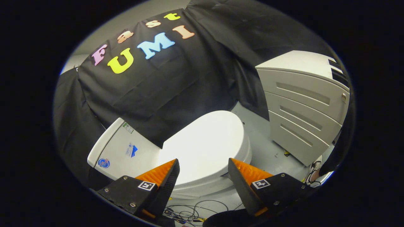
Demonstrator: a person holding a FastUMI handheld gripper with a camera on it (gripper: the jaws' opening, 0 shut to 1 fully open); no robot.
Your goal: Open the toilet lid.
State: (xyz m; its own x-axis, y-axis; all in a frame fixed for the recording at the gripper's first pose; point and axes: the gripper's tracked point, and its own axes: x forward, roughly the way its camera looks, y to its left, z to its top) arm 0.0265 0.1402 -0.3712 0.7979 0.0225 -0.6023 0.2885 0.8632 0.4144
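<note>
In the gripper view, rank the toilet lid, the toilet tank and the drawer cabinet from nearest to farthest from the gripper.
The gripper has its jaws open and holds nothing.
1. Toilet lid: closed, just ahead, its near edge between the jaws.
2. Toilet tank: beside the lid, off to the left against the black cloth.
3. Drawer cabinet: beyond the lid, standing on the floor to the right.

Beyond the spread tongs, the toilet lid is plain glossy white. The cistern is white with small blue stickers. The drawer cabinet is pale grey, and the floor is light grey.
</note>
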